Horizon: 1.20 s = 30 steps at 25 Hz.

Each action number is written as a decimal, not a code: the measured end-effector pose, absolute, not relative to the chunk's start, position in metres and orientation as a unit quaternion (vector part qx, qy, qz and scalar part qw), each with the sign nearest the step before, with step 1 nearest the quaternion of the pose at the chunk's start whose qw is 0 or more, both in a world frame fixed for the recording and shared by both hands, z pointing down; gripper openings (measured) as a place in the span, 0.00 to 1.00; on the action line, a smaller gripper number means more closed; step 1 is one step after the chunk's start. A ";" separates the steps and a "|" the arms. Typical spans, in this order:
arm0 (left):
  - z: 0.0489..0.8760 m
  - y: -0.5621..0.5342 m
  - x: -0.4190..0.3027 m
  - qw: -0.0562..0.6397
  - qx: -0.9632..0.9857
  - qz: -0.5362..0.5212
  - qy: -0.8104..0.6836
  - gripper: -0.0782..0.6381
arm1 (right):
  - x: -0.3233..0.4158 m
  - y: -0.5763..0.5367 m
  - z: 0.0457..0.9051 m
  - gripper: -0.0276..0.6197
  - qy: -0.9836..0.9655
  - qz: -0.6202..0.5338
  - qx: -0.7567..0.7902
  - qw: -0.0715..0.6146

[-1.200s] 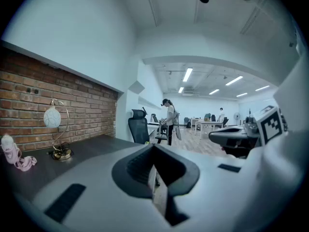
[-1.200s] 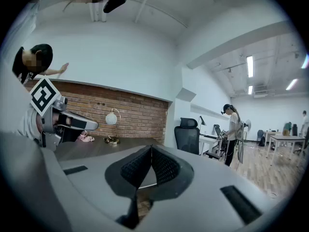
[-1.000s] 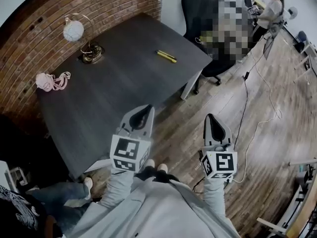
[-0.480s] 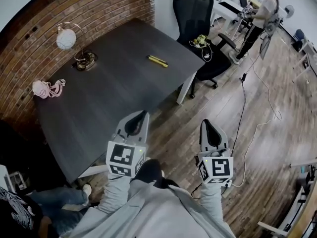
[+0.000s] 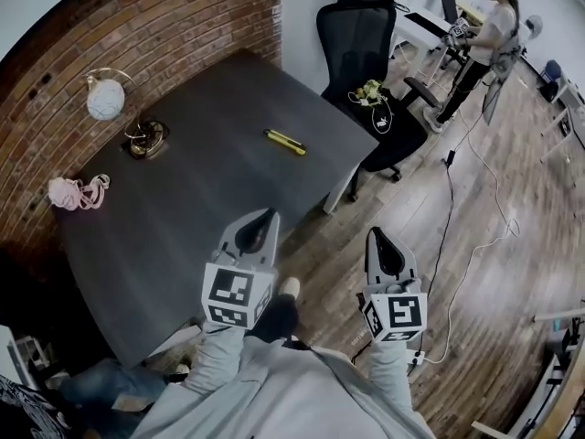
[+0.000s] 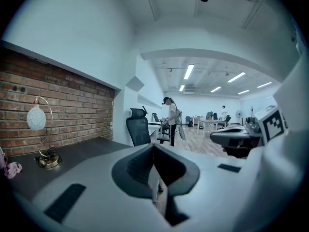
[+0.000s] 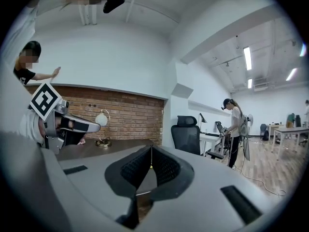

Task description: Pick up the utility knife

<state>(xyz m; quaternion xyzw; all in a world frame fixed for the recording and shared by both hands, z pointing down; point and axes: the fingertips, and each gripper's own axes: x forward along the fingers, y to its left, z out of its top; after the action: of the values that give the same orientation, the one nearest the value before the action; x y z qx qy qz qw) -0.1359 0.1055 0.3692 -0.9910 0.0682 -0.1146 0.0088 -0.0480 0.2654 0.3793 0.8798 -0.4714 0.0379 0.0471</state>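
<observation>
The long yellow utility knife (image 5: 284, 142) lies flat on the dark grey table (image 5: 183, 208), near its far right corner. The left gripper (image 5: 265, 219) hangs over the table's near edge, jaws pressed together with nothing in them. The right gripper (image 5: 378, 238) is over the brown wooden floor (image 5: 475, 245), jaws squeezed together and empty too.

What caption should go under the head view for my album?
Left tongs and right tongs, both shut, face a dark table where the yellow knife lies untouched.
</observation>
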 end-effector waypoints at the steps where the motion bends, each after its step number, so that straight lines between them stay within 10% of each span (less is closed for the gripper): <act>1: 0.369 0.096 -0.126 0.007 -0.991 -0.114 0.068 0.14 | -0.038 0.256 0.379 0.07 -0.472 0.039 0.879 0.047; 30: 0.398 -0.106 0.013 -0.045 -0.970 -0.131 0.199 0.14 | 0.150 0.030 0.394 0.07 -0.583 0.064 0.805 0.090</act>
<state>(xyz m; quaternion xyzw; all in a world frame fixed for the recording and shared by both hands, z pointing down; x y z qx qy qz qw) 0.0129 -0.1064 0.3975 -0.9701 0.1993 -0.1307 -0.0450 0.1497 0.0304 0.3942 0.8048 -0.5832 0.0642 0.0898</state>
